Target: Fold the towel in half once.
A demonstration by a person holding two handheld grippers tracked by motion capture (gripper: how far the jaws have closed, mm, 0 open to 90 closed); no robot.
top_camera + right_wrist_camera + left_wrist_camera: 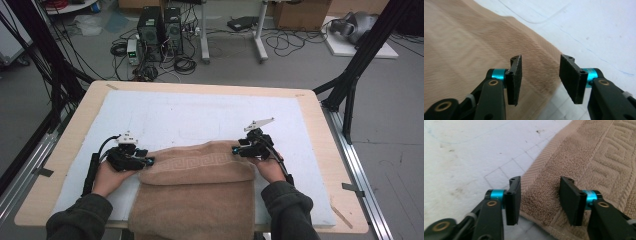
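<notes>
A tan towel (195, 190) with a key-pattern band lies folded on the white mat (200, 115), and its near end hangs over the table's front edge. My left gripper (149, 162) sits at the fold's left corner. In the left gripper view that gripper (540, 200) is open, with the towel's (579, 152) hemmed corner lying below the gap and its pads clear of the cloth. My right gripper (235, 149) is at the fold's right corner. Seen in its own view, the right gripper (540, 78) is also open over the towel's (469, 45) edge.
The wooden table (320, 145) carries the white mat, with bare mat beyond the towel. Black frame poles stand at both back corners. Computers, cables and boxes sit on the floor behind the table.
</notes>
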